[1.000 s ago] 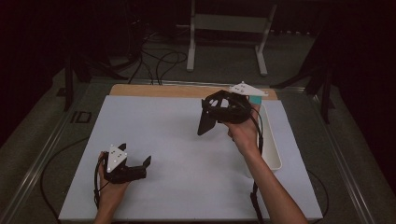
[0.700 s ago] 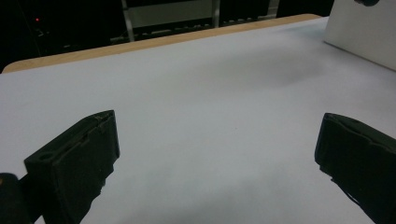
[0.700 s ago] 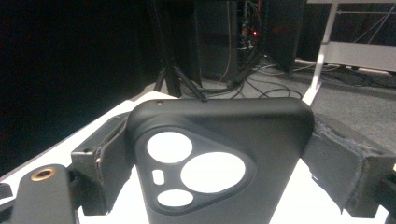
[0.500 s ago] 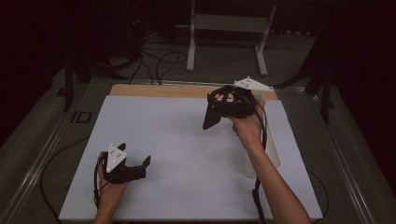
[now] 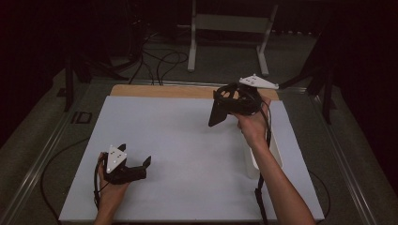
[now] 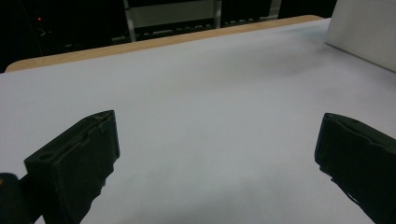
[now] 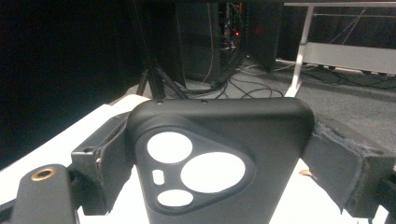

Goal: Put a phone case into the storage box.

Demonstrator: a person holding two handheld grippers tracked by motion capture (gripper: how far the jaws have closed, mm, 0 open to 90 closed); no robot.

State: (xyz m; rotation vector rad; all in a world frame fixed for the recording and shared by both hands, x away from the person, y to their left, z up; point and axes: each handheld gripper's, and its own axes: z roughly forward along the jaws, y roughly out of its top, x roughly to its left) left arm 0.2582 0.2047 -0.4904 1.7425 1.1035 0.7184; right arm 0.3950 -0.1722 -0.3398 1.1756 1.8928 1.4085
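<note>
Right gripper view; phone case (image 7: 219,158): black, matte; triangular camera cutout

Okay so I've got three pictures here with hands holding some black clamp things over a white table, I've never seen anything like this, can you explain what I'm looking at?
A person sits at a white table and holds a hand-held two-jaw gripper in each hand.

The high view looks down from above. The left gripper rests low near the table's front, jaws open, holding nothing. The right gripper is raised and grips a black phone case. A white tray lies under that forearm.

The other two pictures come from cameras riding on the grippers. The left gripper view shows its open jaws over bare table. The right gripper view shows the phone case up close, with its camera cut-outs, clamped between the jaws.
</note>
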